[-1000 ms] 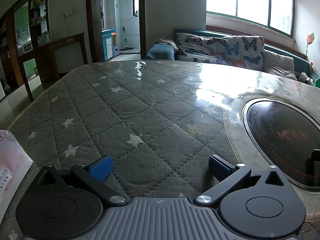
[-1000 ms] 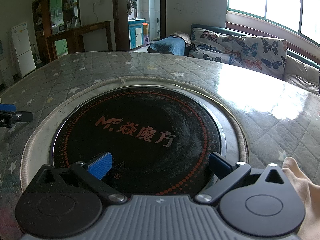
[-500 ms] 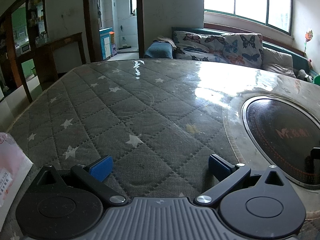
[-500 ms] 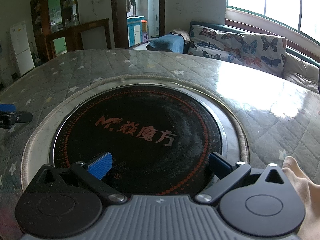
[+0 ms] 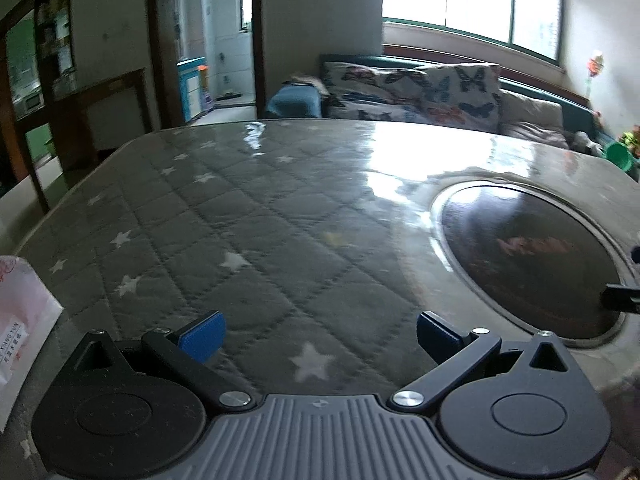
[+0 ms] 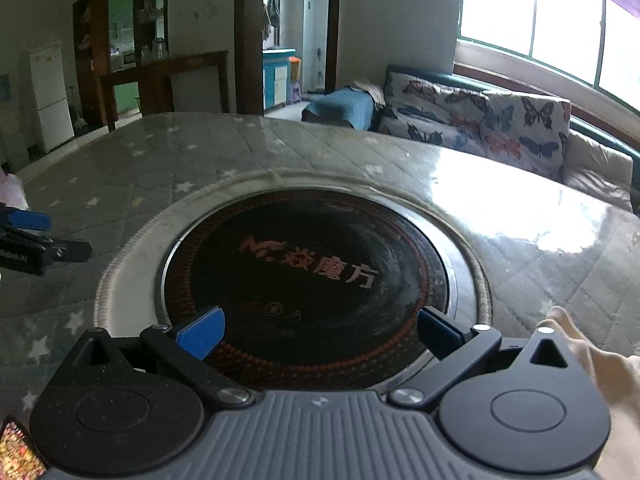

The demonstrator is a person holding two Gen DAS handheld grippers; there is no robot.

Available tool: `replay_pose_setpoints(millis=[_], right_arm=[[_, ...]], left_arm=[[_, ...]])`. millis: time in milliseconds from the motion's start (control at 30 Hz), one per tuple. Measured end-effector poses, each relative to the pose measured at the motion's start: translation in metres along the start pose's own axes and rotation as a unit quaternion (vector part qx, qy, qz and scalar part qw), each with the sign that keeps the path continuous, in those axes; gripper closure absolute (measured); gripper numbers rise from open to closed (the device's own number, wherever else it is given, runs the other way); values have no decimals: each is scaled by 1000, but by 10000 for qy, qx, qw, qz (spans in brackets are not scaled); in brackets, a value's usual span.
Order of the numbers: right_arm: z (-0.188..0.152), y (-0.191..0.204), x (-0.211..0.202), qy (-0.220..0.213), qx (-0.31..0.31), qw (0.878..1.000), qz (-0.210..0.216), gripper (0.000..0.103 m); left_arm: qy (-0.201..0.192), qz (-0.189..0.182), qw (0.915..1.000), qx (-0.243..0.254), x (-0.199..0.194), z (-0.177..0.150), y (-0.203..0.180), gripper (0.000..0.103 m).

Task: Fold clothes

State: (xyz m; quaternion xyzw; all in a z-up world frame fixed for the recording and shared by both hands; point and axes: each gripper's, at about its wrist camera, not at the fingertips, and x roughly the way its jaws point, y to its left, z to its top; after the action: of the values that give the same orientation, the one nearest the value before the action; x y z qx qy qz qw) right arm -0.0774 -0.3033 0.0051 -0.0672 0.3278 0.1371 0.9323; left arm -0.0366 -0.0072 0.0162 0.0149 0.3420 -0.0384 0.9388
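Left gripper held over quilted star-patterned table cover, jaws apart, nothing gripped, right gripper held over black induction hob, jaws apart, cream garment seen at right gripper's right edge.

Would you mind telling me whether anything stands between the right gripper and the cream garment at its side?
Nothing visible does. The cream garment lies just right of the open right gripper, partly behind its housing; only the round black cooktop lies ahead.
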Motion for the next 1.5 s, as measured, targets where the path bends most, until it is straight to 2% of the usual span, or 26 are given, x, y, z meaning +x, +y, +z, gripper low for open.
replay_pose_setpoints(millis=[300,467,600,700,833,1200,1500], right_arm=[[-3,9,-16,-76,-71,9999,-85,0],[-8,14,-8,16,-175,9998,-119,0],[-11,9,7,147,-120,9997,-146,0],[-11,3,17,247,18,9996,-99,0],[-7,-5,27,330,175,9993,-30,0],[-3,-12,39,286,404,9988,-50,0],[-2,-12,40,287,408,9987,-47,0]], left_arm=[[-98,-239,9995,152,-20,3,-12,0],[-149,-357,9990,227,-31,5,-17,0],[-107,-170,9998,95,-20,-2,-6,0],[35,170,9997,-141,0,-4,26,0],[92,378,9989,-244,19,-4,53,0],[19,412,9985,-347,37,10,112,0],[6,397,9988,-285,58,37,118,0]])
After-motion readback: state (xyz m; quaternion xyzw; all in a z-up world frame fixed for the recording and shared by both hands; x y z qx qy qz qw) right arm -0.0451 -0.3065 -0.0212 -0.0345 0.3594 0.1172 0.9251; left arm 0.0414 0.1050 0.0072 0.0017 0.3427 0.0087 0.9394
